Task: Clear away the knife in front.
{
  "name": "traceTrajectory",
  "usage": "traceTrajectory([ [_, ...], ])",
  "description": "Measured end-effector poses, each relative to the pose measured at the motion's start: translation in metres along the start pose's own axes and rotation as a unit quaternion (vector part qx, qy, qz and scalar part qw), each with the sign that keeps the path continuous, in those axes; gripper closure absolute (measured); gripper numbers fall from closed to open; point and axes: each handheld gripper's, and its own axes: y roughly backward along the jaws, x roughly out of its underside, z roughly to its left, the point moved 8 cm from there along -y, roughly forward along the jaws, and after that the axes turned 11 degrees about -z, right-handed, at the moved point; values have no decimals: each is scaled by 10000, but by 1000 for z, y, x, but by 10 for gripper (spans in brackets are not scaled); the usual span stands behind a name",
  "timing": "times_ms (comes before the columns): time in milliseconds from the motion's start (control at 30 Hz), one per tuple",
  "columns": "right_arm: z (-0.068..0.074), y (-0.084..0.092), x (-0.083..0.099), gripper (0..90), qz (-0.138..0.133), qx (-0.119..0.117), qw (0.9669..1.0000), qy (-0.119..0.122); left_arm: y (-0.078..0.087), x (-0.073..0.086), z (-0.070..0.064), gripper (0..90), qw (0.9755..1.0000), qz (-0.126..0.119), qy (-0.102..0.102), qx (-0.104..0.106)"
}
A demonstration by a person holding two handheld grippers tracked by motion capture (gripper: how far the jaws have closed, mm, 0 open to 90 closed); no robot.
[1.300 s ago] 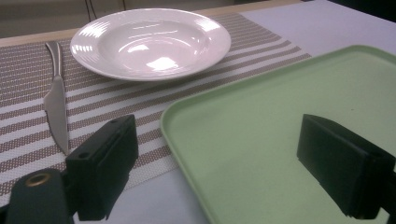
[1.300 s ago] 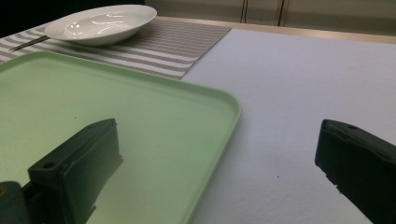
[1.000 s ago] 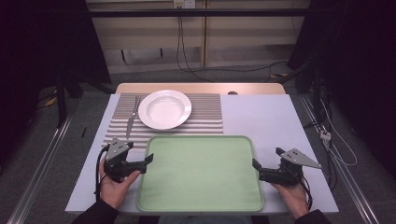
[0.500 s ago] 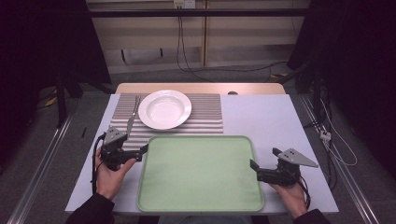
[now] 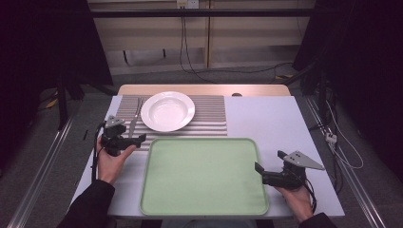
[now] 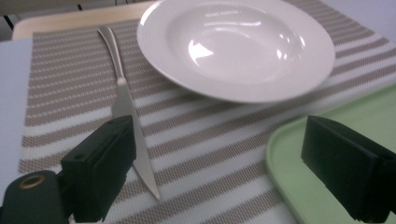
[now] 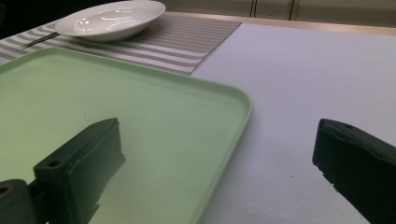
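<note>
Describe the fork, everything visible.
The fork is slim and silver, seemingly polished metal. It lies flat on the striped placemat, just beside the white plate's left rim; whether they touch is unclear. In the left gripper view its tines point away toward the mat's far edge, and its tapered handle ends near one of the left gripper's open jaws. Nothing grips it.

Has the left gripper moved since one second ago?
Yes. The left gripper went away from the person, from beside the tray's left edge up onto the striped mat, near the fork.
</note>
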Motion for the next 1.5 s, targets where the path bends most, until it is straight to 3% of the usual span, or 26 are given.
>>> traceTrajectory([
  [67, 0, 0, 0, 13, 1, -11, 10000, 1, -3, -5, 7, 91, 10000, -38, -50, -50],
  [133, 1, 0, 0, 13, 19, -17, 10000, -3, -8, -8, 14, 94, 9996, 77, -176, -210],
  [200, 1, 0, 1, 13, 24, -27, 10000, 10, -13, -11, 20, 103, 9995, 146, -165, -218],
  [400, 1, 0, 1, 13, 34, 3, 10000, 46, -24, -24, 42, 95, 9993, -66, -26, -381],
  [600, -2, 1, 1, 13, 38, 27, 10000, 19, -40, -30, 64, 91, 9984, -24, -21, -563],
  [833, -2, 1, 3, 13, 59, 10, 10000, -18, -59, -39, 75, 115, 9978, 10, -105, -653],
  [967, -3, 2, 4, 13, 72, 10, 10000, -6, -67, -42, 85, 124, 9975, 5, 52, -701],
  [1033, -3, 2, 4, 13, 67, 18, 10000, -31, -72, -42, 90, 136, 9972, 74, 32, -746],
  [1167, -2, 3, 3, 13, 59, 15, 10000, -30, -84, -39, 97, 194, 9965, 70, 273, -787],
  [1233, -2, 4, 3, 13, 56, 14, 10000, -40, -90, -37, 100, 197, 9963, 159, 148, -828],
  [1367, -2, 3, 4, 13, 69, 15, 10000, -46, -100, -31, 105, 268, 9954, 254, 171, -906],
  [1500, -3, 3, 4, 13, 97, 23, 9999, -35, -109, -20, 110, 365, 9935, 530, 233, -977],
])
